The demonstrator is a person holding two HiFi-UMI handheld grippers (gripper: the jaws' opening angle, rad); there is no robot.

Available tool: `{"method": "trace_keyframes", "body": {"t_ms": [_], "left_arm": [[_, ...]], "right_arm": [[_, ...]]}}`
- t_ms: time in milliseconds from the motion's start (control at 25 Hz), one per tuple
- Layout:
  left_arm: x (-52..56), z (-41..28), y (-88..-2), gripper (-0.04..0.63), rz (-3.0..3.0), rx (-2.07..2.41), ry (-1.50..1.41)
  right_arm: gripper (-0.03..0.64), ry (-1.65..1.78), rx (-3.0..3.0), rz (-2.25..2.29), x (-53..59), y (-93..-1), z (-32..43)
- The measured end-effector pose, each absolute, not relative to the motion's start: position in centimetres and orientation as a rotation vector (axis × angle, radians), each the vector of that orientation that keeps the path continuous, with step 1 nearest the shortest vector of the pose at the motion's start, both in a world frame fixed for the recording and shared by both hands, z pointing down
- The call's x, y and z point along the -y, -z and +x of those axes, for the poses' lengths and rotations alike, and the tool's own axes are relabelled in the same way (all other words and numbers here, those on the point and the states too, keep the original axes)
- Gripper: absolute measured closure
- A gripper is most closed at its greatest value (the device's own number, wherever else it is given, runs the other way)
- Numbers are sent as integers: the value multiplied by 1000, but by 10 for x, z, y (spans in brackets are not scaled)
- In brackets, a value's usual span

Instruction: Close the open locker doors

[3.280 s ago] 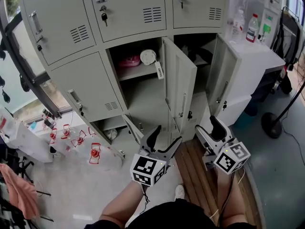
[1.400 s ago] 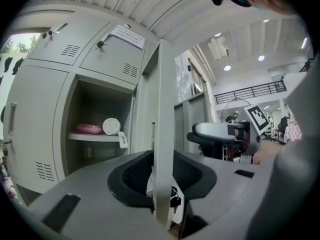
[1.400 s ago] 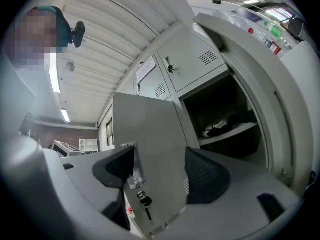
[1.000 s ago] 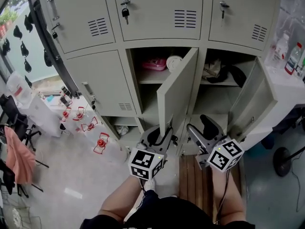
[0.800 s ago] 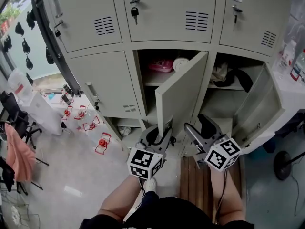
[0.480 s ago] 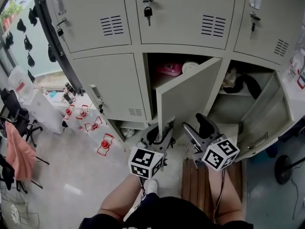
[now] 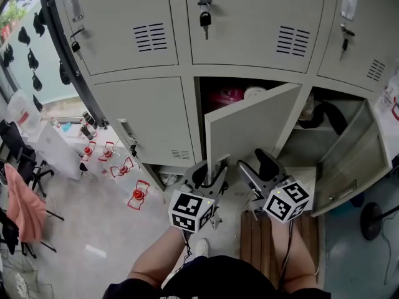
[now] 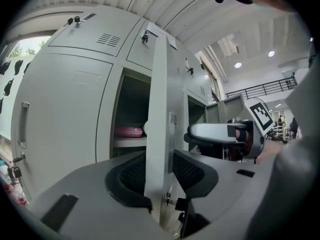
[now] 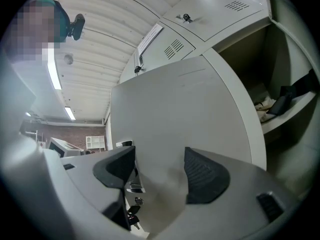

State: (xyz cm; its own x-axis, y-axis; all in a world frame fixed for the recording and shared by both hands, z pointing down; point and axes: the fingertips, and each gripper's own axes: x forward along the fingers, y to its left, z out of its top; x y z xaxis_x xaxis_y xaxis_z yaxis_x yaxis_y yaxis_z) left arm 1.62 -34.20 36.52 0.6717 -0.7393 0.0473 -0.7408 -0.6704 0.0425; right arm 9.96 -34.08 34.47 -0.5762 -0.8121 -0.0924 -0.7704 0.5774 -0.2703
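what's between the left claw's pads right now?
The free edge of the half-open grey metal locker door, seen edge-on in the left gripper view. The left claw has just been opening its jaws around it.

Red-trimmed clear containers (image 7: 138,195) on floor left; pink cloth (image 7: 22,205) far left; wooden slats (image 7: 249,242) underfoot.

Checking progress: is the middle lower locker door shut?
Open, partway: the door stands angled out, with a pink thing showing inside.
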Motion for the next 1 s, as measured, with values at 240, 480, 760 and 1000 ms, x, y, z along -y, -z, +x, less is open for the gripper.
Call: {"method": "trace_keyframes", "body": {"t_ms": [240, 480, 760, 1000], "left_arm": [[355, 10, -365, 428, 2826, 1226, -39], [369, 2, -365, 420, 2821, 1226, -36], [386, -8, -367, 411, 2807, 1286, -45], [395, -19, -374, 386, 2797, 1280, -56]], "right_arm": [[314, 303, -2587, -1340, 353, -345, 92], [324, 299, -2570, -1362, 361, -345, 89], [324, 291, -2546, -1374, 371, -344, 86], [322, 270, -2530, -1395, 381, -345, 84]]}}
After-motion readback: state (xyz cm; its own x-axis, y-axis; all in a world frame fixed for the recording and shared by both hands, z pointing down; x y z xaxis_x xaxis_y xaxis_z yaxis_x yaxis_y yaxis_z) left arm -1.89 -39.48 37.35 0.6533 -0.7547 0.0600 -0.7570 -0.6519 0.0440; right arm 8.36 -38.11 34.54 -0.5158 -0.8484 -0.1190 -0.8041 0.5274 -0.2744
